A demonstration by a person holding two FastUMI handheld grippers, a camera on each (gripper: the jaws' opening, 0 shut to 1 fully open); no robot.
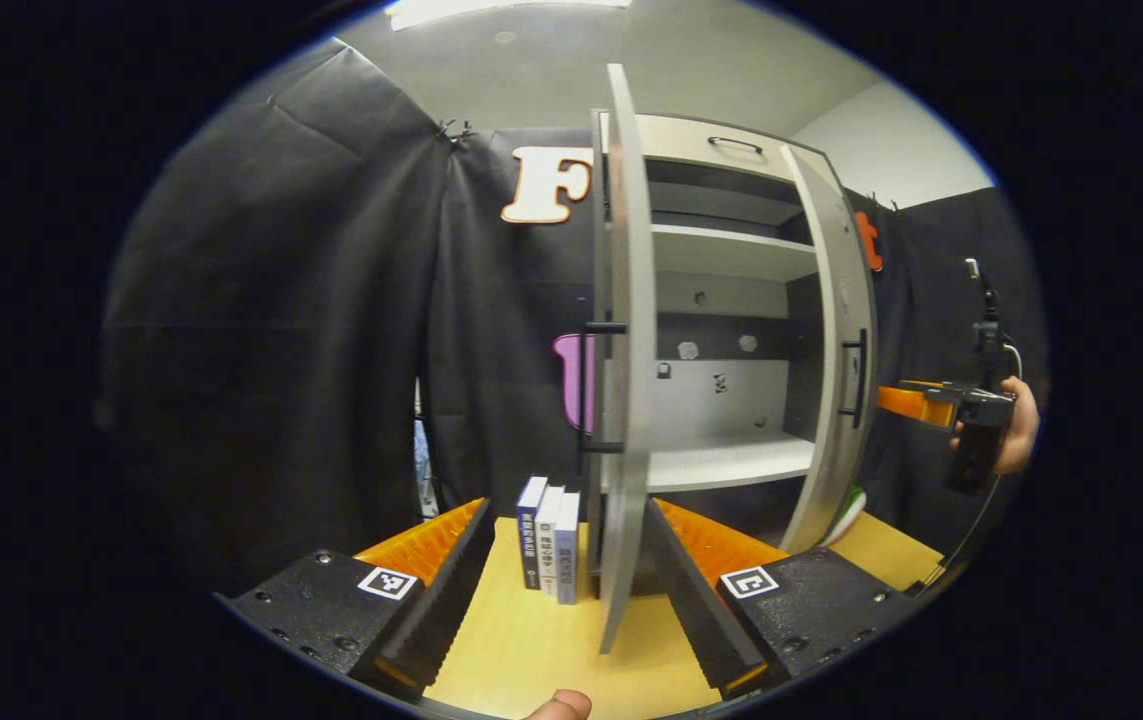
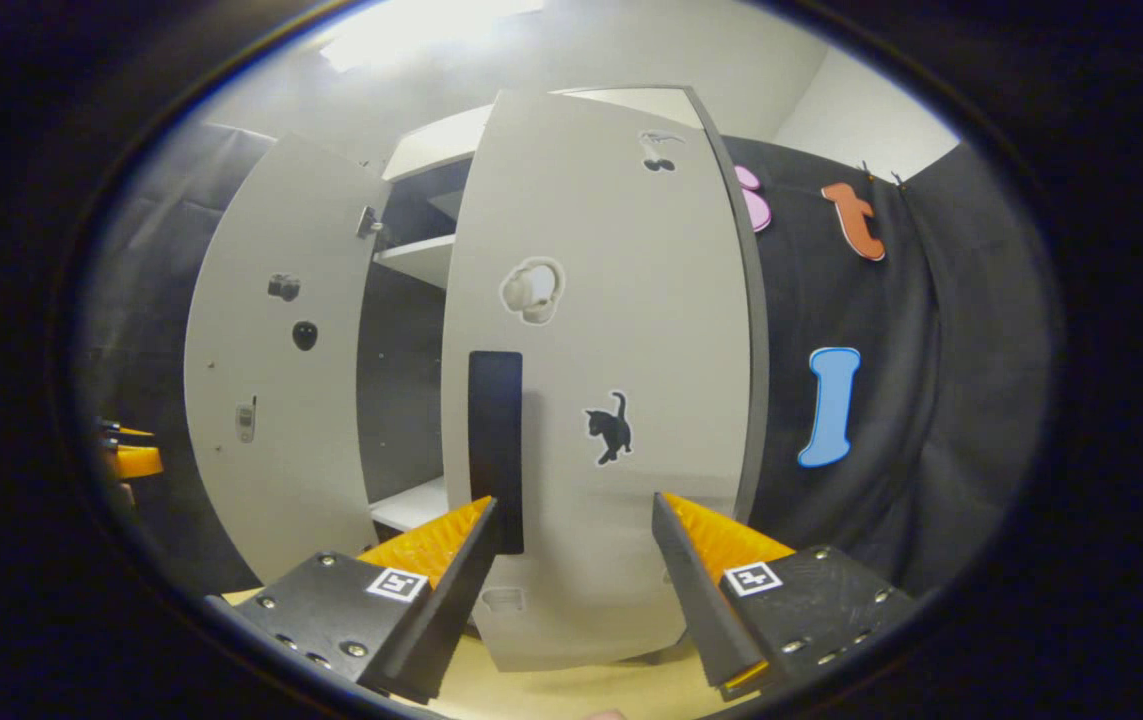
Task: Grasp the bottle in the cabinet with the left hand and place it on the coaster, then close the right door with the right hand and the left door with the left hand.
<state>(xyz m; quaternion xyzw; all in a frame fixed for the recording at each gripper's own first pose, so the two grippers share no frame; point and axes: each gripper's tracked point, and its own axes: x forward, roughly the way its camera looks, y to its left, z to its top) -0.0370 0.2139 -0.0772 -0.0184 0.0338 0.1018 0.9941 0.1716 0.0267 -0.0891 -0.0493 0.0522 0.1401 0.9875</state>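
Note:
The grey cabinet (image 1: 721, 250) stands on a wooden table with both doors swung open, and the shelves I can see are bare. Edge-on before me is the left door (image 1: 628, 350), its lower edge between the spread fingers of my open left gripper (image 1: 571, 590). In the left gripper view a hand holds my right gripper (image 1: 906, 400) just outside the right door (image 1: 836, 350). In the right gripper view my open right gripper (image 2: 576, 580) faces that door's outer face (image 2: 611, 330), close to its black handle (image 2: 496, 450). A green and white object (image 1: 846, 510) peeks out behind the right door, mostly hidden.
Three books (image 1: 549, 540) stand upright on the table (image 1: 521, 650) left of the cabinet. The left door's inner face (image 2: 271, 380) carries small stickers, and my left gripper (image 2: 126, 455) shows beyond it. Black cloth walls close in behind and beside the cabinet.

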